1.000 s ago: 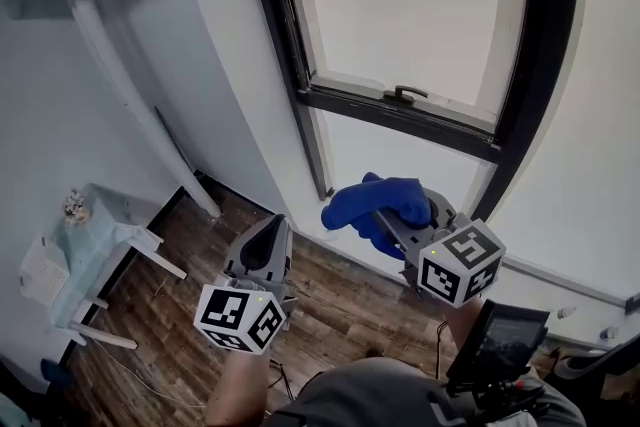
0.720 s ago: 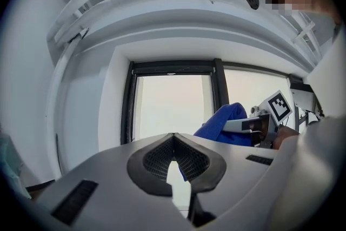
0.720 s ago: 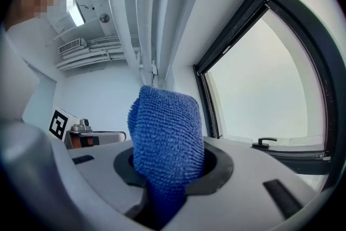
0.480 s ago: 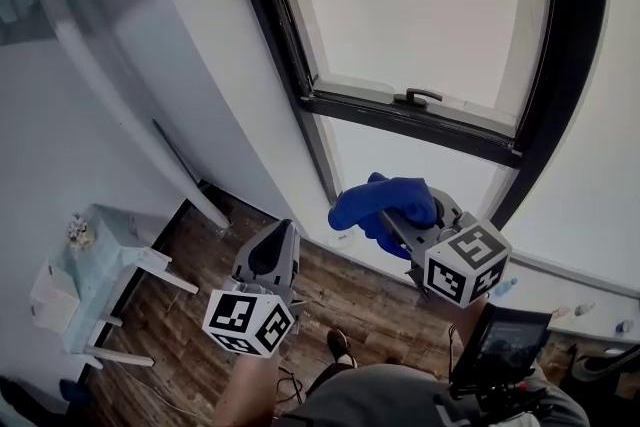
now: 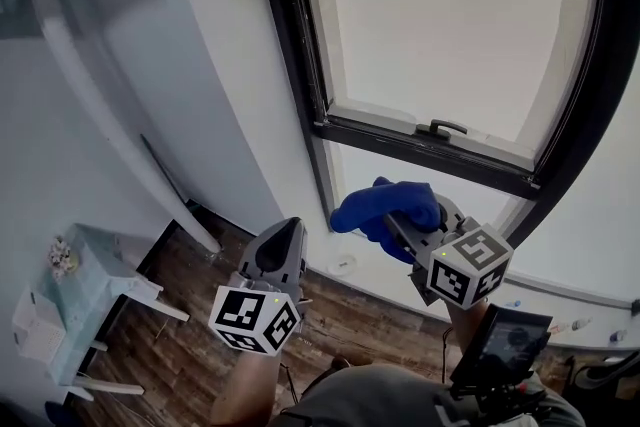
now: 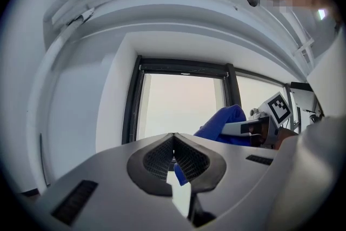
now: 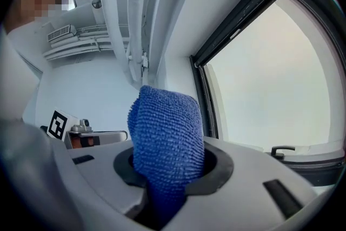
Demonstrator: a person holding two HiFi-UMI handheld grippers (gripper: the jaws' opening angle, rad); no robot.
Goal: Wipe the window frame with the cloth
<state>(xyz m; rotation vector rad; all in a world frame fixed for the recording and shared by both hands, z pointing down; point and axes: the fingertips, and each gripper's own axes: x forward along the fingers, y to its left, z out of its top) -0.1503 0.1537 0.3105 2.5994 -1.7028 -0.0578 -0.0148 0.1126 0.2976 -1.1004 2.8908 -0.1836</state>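
Now nearer the lower bar of the black window frame (image 5: 298, 45), not touching: blue microfibre cloth (image 5: 385, 203) pinched in right gripper (image 5: 398, 220). Below frame, left gripper (image 5: 290, 229) closed, empty.

White wall (image 5: 220, 65) left of dark window frame (image 5: 300, 65); bright washed-out pane (image 5: 450, 25); black handle (image 5: 447, 128) on lower rail; wood-plank floor (image 5: 200, 255); pale blue table (image 5: 95, 260) bottom left.

Tally running.
Am counting one left gripper (image 5: 289, 229), one right gripper (image 5: 398, 218), one cloth (image 5: 385, 203), one frame (image 5: 308, 65), one handle (image 5: 447, 128), one table (image 5: 97, 253), two cubes (image 5: 255, 318) (image 5: 470, 265).
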